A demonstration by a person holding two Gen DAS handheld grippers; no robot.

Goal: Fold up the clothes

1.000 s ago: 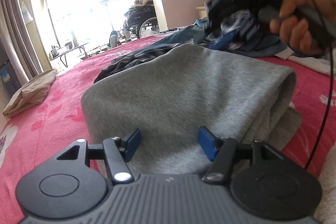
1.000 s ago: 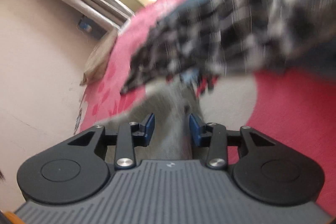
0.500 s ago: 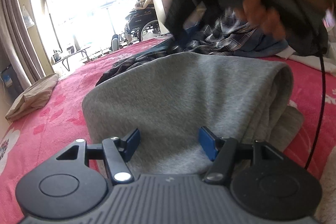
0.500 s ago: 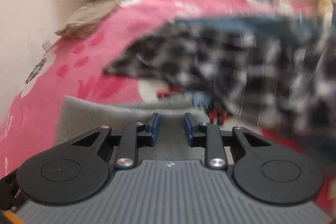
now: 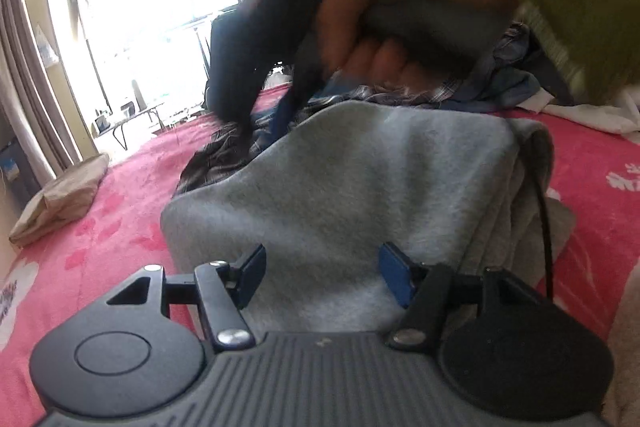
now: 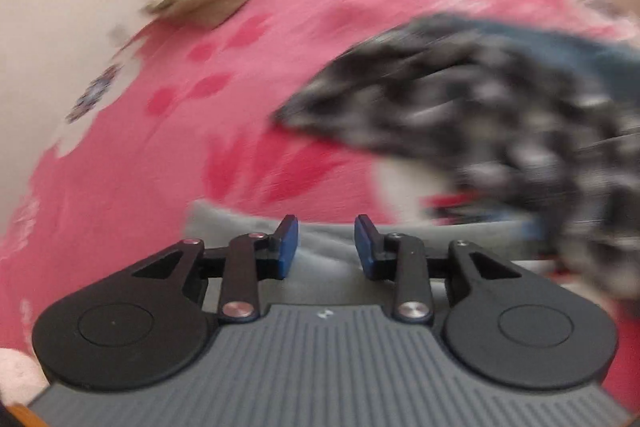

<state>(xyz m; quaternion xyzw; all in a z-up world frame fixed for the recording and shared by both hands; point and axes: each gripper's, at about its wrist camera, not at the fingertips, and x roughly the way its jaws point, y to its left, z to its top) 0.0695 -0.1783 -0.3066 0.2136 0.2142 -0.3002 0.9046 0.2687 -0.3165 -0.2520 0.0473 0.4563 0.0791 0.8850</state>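
A folded grey garment (image 5: 360,187) lies on the pink bedcover (image 5: 120,223). My left gripper (image 5: 323,277) stands open over its near edge, one blue pad on each side and grey cloth beneath. Held by a hand with a green sleeve, my right gripper (image 5: 260,119) shows blurred above the garment's far left corner. In the right wrist view, the right gripper (image 6: 327,247) has a narrow gap that is opening, with nothing between the pads. The grey garment's (image 6: 320,239) edge sits just below it. A dark plaid shirt (image 6: 480,115) lies blurred to its right.
A folded beige garment (image 5: 60,203) rests on the bed's far left by the curtain. A heap of plaid and denim clothes (image 5: 500,83) and a white cloth (image 5: 592,115) lie behind the grey garment. A black cable (image 5: 544,227) hangs at its right side.
The right gripper has swung left across the far side of the grey garment and rolled. Its jaws narrowed, then widened a little. The left gripper has stayed put.
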